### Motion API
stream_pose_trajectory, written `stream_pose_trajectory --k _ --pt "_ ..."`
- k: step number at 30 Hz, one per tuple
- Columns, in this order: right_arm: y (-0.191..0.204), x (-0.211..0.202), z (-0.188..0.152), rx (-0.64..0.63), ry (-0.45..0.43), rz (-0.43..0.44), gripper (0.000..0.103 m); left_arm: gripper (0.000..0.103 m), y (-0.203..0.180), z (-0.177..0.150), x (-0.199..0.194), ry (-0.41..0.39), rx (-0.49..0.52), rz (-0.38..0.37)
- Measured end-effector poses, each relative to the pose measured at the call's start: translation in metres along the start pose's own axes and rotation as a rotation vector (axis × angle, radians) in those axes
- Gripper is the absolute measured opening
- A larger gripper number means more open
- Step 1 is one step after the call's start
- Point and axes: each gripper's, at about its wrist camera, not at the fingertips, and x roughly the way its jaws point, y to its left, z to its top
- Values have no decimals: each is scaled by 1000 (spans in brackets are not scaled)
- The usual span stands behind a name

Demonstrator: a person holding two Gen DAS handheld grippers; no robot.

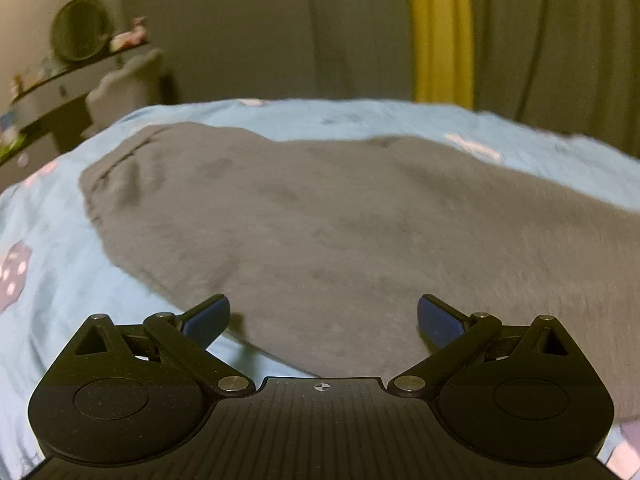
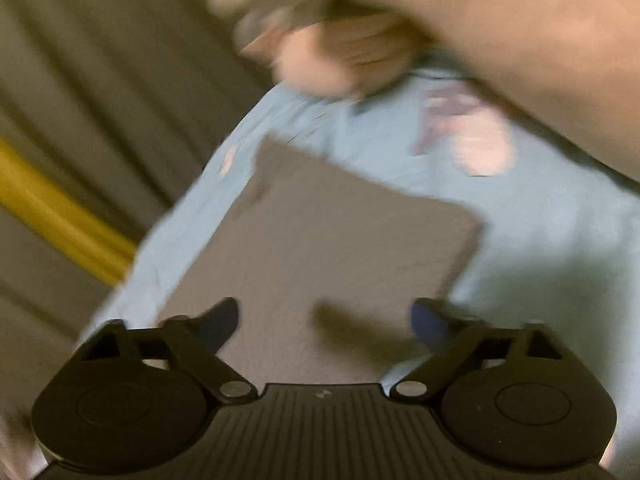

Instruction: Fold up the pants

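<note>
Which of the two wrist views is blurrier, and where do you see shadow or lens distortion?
Right wrist view: heavy motion smear across the gray pants, and a dark shadow on them between the fingers. Left wrist view: sharper, only mildly soft; fisheye bows the blue bedsheet edge into an arc; dim, warm lighting.

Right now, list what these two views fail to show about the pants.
- Left wrist view: grey pants run past the right edge and under the left gripper; their full length is hidden.
- Right wrist view: motion blur smears the pants; a blurred hand is unreadable.
</note>
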Motion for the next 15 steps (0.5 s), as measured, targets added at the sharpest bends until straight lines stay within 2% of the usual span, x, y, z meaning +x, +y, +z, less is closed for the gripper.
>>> stream_pose_trajectory --k 1,2,5,11,15 --pt "-15 -4 7 67 5 12 48 103 -4 0 5 25 20 3" --pt "-26 -6 12 117 16 17 45 103 -7 0 9 48 33 5" --pt "-52 -11 20 209 25 1 45 103 -7 0 15 60 24 0" --pt "-67 -4 21 268 50 -19 45 103 -2 -1 14 72 -6 -14" --pt "-66 7 24 254 50 -33 37 103 -2 0 15 73 -5 -13"
